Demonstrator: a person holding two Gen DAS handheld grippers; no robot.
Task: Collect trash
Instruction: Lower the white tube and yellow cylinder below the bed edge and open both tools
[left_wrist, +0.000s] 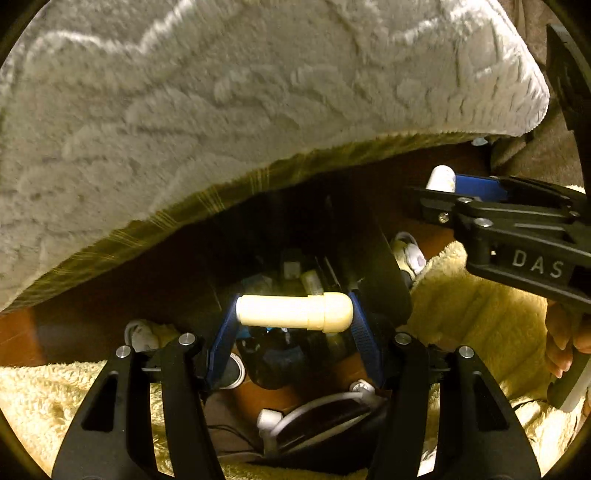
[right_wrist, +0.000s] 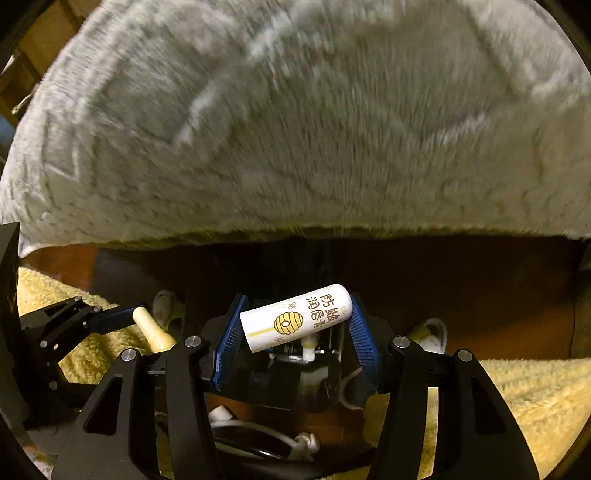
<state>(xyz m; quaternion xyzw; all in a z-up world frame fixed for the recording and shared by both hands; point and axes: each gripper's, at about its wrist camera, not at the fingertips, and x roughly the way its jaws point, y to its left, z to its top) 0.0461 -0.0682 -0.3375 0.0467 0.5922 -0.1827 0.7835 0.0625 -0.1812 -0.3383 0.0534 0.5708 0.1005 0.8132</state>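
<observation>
My left gripper (left_wrist: 293, 314) is shut on a cream lip balm stick (left_wrist: 293, 311), held crosswise between its blue pads, above a dark container (left_wrist: 295, 280) holding several small items. My right gripper (right_wrist: 295, 319) is shut on a white lip balm tube (right_wrist: 295, 317) printed with a yellow beehive and Chinese characters, tilted between the pads. The right gripper also shows in the left wrist view (left_wrist: 458, 182) at the right, with the white tube (left_wrist: 439, 178) at its tip. The left gripper shows in the right wrist view (right_wrist: 129, 317) at the left, holding the cream stick (right_wrist: 153, 330).
A large grey fluffy blanket (left_wrist: 240, 92) hangs over the upper half of both views. Yellow fluffy fabric (left_wrist: 480, 314) lies on both sides below. White cables and a dark oval object (left_wrist: 321, 413) lie on the brown surface beneath the left gripper. A hand (left_wrist: 561, 339) holds the right gripper's handle.
</observation>
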